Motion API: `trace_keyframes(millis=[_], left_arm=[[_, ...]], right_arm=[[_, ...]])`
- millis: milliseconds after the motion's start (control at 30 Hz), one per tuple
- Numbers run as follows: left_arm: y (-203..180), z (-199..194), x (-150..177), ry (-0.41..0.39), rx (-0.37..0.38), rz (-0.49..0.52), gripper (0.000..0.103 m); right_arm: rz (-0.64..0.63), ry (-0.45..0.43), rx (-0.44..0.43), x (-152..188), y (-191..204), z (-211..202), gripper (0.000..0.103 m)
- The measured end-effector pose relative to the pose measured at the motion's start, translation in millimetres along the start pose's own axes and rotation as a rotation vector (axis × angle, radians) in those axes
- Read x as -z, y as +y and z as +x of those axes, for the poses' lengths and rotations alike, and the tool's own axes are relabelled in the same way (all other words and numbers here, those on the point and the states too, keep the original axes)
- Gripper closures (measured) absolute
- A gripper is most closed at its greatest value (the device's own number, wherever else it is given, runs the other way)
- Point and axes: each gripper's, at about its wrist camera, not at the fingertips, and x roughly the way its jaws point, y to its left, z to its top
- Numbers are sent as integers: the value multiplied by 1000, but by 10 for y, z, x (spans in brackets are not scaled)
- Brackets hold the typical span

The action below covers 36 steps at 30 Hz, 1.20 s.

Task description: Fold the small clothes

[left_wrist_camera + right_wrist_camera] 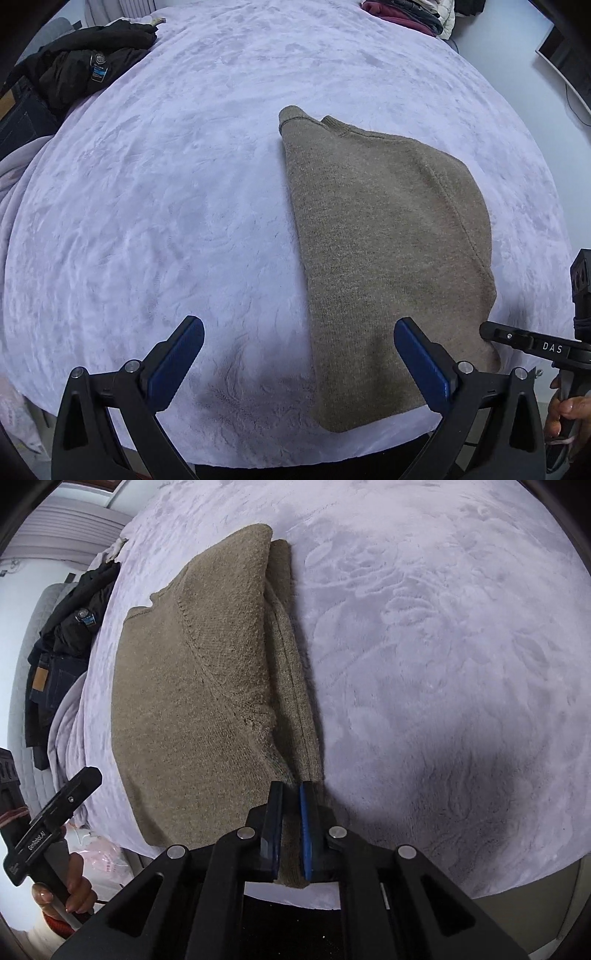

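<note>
A bed covered with a pale lilac plush blanket (184,184) fills both views; its pile is brushed into swirls, and a dark shadow falls on it near the right gripper. A brown knitted sweater (376,240) lies on the blanket, folded lengthwise into a long strip that runs from the near edge of the bed toward the middle, neckline at the far end.

Left gripper (299,343) — jaws spread as wide as they go, blue pads facing each other, nothing between them. It hangs above the near end of the sweater; one finger stands over bare blanket, the other over the knit.

Right gripper (291,794) — jaws closed tight on the near right edge of the sweater, where a folded-over layer meets the seamed side. A thin band of brown knit shows pinched between the pads. In the left wrist view its black finger (524,341) reaches in from the right to the same edge.

A hand (70,890) grips the left tool's handle at the lower left of the right wrist view.

Background: black garments with a small tag (85,62) lie at the far left side of the bed beside dark jeans (48,679); more clothes are piled at the far edge (406,13).
</note>
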Motion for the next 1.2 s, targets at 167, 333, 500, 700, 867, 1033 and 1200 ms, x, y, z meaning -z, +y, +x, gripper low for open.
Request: trace_keyframes(millis=[167,333,500,700,867,1033,1200], left_arm=[[-15,-114,10,8,-32,2,0],[-16,-233,41,22,-51,3,0],[-46,-350,75,39,-54,9,0],[-64,-459,84,56,-66,-2,0],[-72,-503,74,78,-66,-8,0],[-119,-538,59,88,-69,1,0],[-158,-583,16,83,-77,8,0]], right_arm=[[7,12,46,39,49,-49,91],[30,10,85,127,139,-211,89],[14,-20,113,189,299,-421,33],[-46,-96,124,162,672,-640,21],[-90,-158,184,154,919,-760,17],[-152,-173,261,145,1110,-776,0],[-178,-161,317,131,1240,-780,0]])
